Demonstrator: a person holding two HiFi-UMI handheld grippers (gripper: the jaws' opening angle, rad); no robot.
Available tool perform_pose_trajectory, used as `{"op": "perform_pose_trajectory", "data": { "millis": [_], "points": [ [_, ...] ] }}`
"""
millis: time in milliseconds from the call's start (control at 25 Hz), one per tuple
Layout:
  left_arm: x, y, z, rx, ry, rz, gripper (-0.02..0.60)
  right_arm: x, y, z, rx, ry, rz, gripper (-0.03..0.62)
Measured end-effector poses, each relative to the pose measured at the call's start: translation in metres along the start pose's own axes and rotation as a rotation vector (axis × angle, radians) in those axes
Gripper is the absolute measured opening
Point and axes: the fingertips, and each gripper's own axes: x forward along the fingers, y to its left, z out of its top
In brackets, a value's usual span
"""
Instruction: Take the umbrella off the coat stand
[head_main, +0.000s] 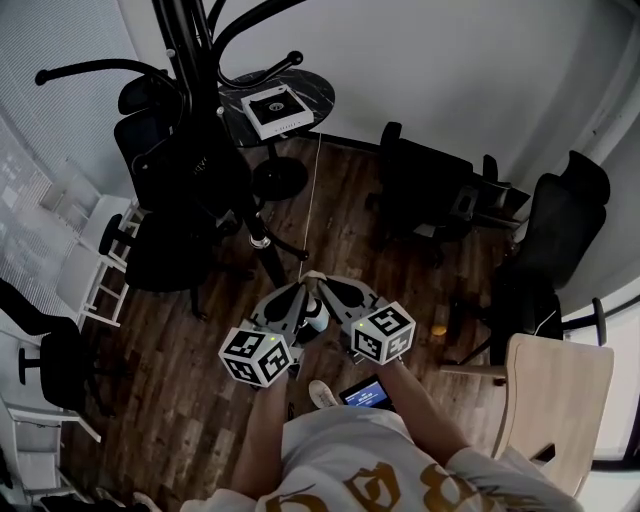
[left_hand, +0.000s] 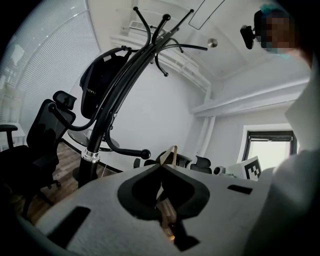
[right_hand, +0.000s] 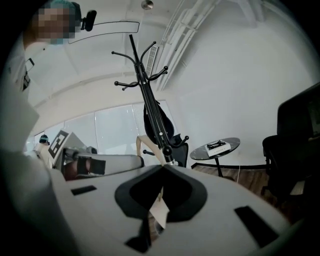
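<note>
Against the coat stand, below its hooks, a dark bulky shape lies along the pole. Whether it is the umbrella or a chair back behind the stand, neither gripper view settles.

Head view: the stand's top is cut off by the frame edge. Its pole merges with a black office chair, so the umbrella cannot be picked out there either.

Your left gripper and right gripper sit side by side in front of you, tips nearly touching each other, well short of the stand. Both pairs of jaws are closed tip to tip with nothing between them. A tan strip just past the tips: unidentified.

Around:
- A round dark table stands beyond the stand, with a white box on it.
- A thin white cord runs from the table toward you.
- More black chairs stand to the right.
- A light wooden chair is beside your right arm.
</note>
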Motion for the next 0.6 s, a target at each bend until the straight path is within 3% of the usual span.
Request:
{"op": "perform_pose_trajectory", "data": {
  "millis": [600],
  "points": [
    [-0.023, -0.050, -0.012, -0.009, -0.006, 0.017, 0.023, -0.056, 0.023, -0.001, 0.006, -0.011, 0.009, 0.014]
  ]
}}
